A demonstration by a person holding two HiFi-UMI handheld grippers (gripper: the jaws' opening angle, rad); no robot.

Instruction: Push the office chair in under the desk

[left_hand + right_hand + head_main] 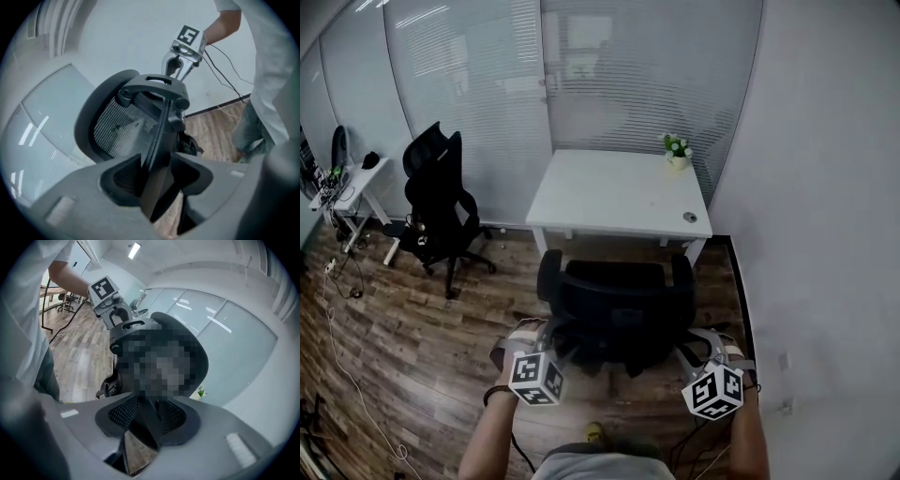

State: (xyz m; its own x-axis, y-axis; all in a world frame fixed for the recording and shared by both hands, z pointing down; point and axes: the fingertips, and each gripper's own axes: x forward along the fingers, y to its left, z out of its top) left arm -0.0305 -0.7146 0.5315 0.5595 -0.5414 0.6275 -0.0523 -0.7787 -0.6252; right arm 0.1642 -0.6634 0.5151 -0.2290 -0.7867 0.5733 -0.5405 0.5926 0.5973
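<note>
Backrest frame filled both sets of jaws. We had the left gripper [553, 330] clamped on the left rim of the black office chair [614, 309] and the right gripper [690, 343] clamped on its right rim, each spread wide around the frame. The chair stood on the wood floor [412, 328] just near of the white desk [619, 192], seat facing it. A potted plant [677, 150] sat at the desk's far right corner.

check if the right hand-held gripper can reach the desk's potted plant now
Probably not: the right hand-held gripper grips the office chair, and the whole desk lies before the potted plant.
</note>
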